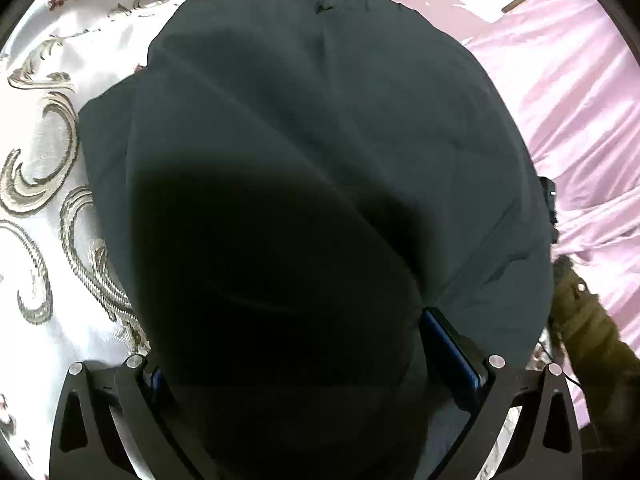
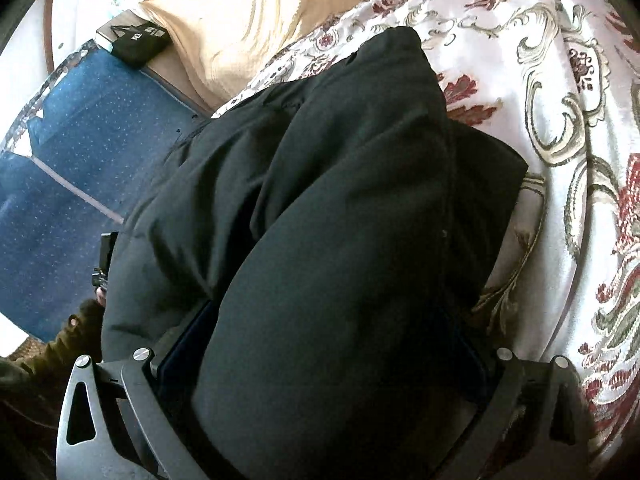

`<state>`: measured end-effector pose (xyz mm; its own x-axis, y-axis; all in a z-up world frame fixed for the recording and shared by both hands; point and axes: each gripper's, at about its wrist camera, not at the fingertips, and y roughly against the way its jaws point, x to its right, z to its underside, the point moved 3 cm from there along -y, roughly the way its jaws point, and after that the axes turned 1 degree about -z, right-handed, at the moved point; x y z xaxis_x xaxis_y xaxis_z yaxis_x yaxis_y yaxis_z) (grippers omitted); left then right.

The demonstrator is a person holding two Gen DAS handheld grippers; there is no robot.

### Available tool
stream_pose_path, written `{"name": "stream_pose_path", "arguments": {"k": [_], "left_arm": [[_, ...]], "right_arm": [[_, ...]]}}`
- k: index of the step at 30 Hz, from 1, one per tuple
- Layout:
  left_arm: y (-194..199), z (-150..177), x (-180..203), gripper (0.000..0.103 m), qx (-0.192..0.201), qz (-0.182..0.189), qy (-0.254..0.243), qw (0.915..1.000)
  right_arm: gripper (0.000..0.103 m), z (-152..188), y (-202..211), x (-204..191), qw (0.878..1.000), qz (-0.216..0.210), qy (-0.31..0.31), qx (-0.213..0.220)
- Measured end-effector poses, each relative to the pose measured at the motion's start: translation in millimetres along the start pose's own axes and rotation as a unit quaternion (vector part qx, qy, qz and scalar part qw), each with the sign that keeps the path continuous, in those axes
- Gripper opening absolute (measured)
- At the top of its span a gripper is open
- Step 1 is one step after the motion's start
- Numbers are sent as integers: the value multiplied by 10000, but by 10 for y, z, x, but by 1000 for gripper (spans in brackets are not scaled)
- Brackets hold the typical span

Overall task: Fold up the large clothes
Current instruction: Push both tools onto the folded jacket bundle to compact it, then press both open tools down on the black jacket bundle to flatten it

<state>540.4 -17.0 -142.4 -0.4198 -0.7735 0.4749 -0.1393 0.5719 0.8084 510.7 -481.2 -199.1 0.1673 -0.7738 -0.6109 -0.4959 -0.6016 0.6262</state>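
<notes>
A bulky dark jacket (image 1: pixel 320 120) lies bunched on a floral bedspread (image 1: pixel 40 160) and fills most of the left wrist view. My left gripper (image 1: pixel 296 340) has a thick fold of it packed between its blue pads (image 1: pixel 452 344), so the jaws stand wide apart and the fingertips are hidden. In the right wrist view the same jacket (image 2: pixel 360 160) bulges up between the fingers of my right gripper (image 2: pixel 332 340), pressed against both pads. The two grippers hold opposite sides of the bundle.
A pink sheet (image 1: pixel 580 100) lies to the right of the jacket. An olive sleeve (image 1: pixel 588 328) shows at the edge. Beside the bed are a blue carpet (image 2: pixel 80 160), a black box (image 2: pixel 138 40) and a cream cloth (image 2: pixel 240 20).
</notes>
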Motion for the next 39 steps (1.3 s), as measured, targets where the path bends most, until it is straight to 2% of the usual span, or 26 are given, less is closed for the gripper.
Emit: {"name": "stream_pose_path", "arguments": {"k": [4, 9, 16, 21, 22, 23, 29, 33, 36, 38, 39], "left_arm": [[-5, 15, 46, 103, 308, -125, -70, 9994], [-9, 11, 35, 103, 434, -2, -134, 9990], [-56, 11, 33, 103, 504, 84, -166, 9986], [-56, 55, 44, 103, 526, 115, -165, 9984], [40, 68, -172, 103, 529, 126, -167, 9984], [51, 77, -214, 103, 537, 132, -167, 9983], [40, 101, -277, 103, 530, 149, -137, 9984], [25, 81, -313, 103, 292, 146, -37, 9995], [32, 52, -306, 103, 117, -62, 215, 9997], [59, 69, -271, 99, 140, -227, 307, 9992], [84, 85, -249, 94, 195, -296, 307, 9989]], "right_arm": [[102, 17, -17, -44, 10000, 81, 28, 33], [102, 37, 76, -48, 9998, 177, 55, 94], [102, 2, 27, -16, 9996, 216, 84, 145], [102, 15, -5, -31, 9988, 440, 190, 99], [102, 12, -17, -51, 9984, 515, 226, 70], [102, 6, -22, -70, 9981, 571, 242, 55], [102, -31, -18, -147, 9970, 749, 199, 61], [102, -101, -30, -209, 9947, 1011, -45, -197], [102, -148, -44, -295, 9914, 1194, -246, -477], [102, -116, -30, -314, 9905, 1214, -342, -554], [102, -116, -28, -332, 9899, 1250, -354, -574]]}}
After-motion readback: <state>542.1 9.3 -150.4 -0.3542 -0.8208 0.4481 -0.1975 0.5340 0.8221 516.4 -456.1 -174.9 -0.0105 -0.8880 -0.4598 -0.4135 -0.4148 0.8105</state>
